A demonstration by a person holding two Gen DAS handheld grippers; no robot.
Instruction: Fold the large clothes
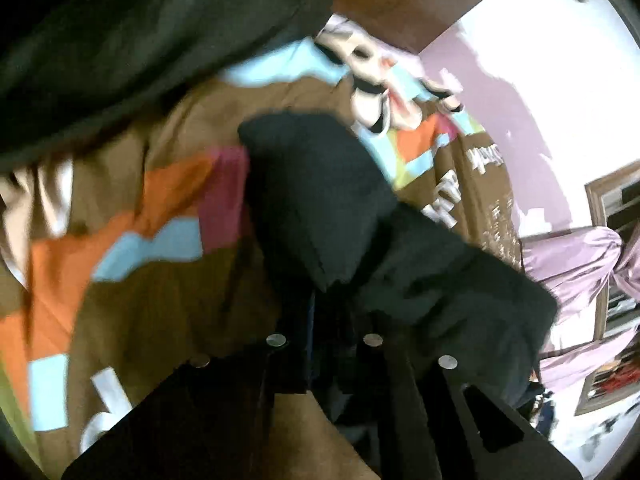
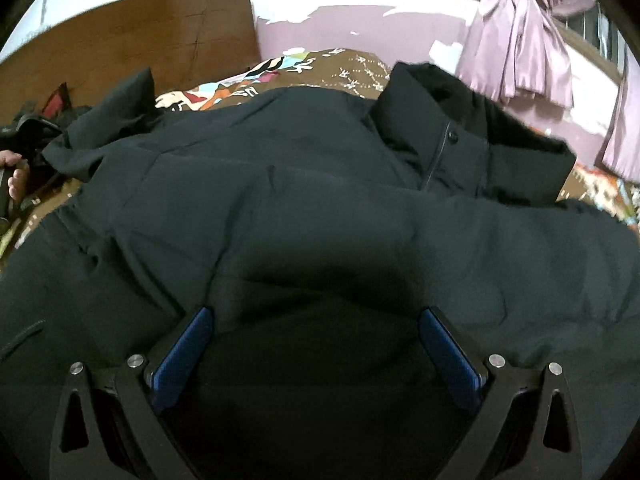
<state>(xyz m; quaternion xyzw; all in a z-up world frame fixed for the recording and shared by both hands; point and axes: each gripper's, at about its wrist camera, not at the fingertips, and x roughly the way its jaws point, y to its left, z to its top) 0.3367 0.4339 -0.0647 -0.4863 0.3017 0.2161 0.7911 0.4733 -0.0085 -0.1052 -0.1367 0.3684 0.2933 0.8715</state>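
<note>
Where jacket point(image 1: 320, 208) bunches, left hand-held gripper point(image 1: 324, 320) hidden.

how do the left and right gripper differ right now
The left gripper is shut on a bunched fold of the black jacket; the right gripper is open, its blue pads spread wide. The left one has cloth lifted above the patterned bedspread; the right one sits over the flat jacket body. Both are at the same jacket.
</note>
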